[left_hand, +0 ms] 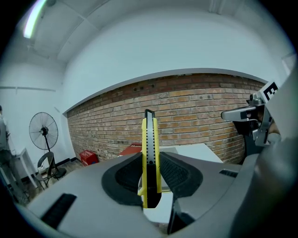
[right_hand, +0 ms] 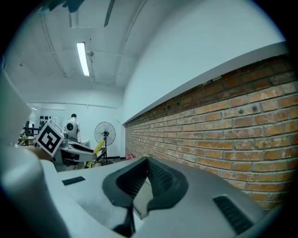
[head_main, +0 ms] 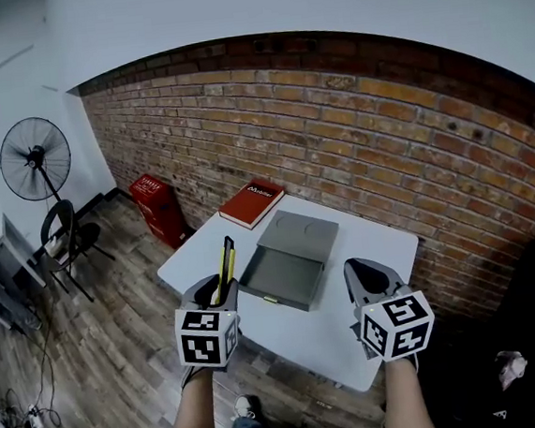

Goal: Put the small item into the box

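My left gripper (head_main: 220, 284) is shut on a yellow-and-black utility knife (head_main: 225, 262), which sticks out past the jaws over the white table's (head_main: 369, 246) left edge. In the left gripper view the knife (left_hand: 150, 148) stands upright, clamped between the pads of the left gripper (left_hand: 151, 175). An open grey box (head_main: 283, 275) with its lid folded back lies mid-table, just right of the knife. My right gripper (head_main: 368, 281) hovers at the box's right; in its own view the right gripper (right_hand: 147, 163) is shut with nothing between its pads.
A red book (head_main: 250, 202) lies at the table's far corner by the brick wall (head_main: 353, 125). On the floor to the left are a red crate (head_main: 159, 207), a standing fan (head_main: 36, 161) and a chair (head_main: 63, 239).
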`<state>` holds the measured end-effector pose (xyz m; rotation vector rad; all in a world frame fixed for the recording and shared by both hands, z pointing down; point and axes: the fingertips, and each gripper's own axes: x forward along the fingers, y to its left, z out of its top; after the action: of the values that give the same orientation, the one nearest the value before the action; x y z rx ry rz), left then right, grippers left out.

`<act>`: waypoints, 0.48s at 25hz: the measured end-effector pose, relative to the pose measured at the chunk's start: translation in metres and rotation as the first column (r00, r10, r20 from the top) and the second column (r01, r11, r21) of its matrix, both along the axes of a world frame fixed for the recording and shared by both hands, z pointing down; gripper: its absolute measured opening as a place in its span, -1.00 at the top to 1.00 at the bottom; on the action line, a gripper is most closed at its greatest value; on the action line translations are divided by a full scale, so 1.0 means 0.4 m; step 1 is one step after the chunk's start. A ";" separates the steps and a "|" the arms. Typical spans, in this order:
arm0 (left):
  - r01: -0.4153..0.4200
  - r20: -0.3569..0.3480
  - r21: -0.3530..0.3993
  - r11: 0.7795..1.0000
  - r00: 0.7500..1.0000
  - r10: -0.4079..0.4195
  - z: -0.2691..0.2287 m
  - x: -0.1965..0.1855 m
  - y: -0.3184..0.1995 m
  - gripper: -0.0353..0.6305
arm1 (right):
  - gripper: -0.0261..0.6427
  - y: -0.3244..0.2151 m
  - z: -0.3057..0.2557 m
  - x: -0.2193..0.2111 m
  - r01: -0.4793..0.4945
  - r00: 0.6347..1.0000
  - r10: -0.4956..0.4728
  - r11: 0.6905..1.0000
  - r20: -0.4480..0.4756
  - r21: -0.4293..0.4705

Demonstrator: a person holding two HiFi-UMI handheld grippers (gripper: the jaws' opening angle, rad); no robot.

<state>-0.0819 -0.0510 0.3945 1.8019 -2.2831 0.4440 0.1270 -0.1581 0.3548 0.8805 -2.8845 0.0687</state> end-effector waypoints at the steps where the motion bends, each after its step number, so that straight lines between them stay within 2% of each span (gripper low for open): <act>1: -0.010 0.000 -0.002 1.000 1.000 0.010 0.004 -0.013 -0.012 0.50 | 0.86 -0.008 0.002 -0.010 -0.010 1.000 0.010 1.000 0.000 0.000; 7: -0.100 0.011 -0.009 0.995 0.995 0.100 0.002 -0.102 -0.116 0.50 | 0.86 -0.068 0.005 -0.077 -0.099 0.995 0.099 0.995 0.006 -0.007; 12: -0.190 0.009 -0.014 0.982 0.982 0.190 -0.008 -0.184 -0.200 0.50 | 0.86 -0.099 -0.003 -0.136 -0.187 0.982 0.187 0.982 -0.005 -0.009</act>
<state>-0.1554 -0.1311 0.3911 2.0245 -2.1177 0.4990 0.0728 -0.1975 0.3535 1.1459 -2.7866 0.0977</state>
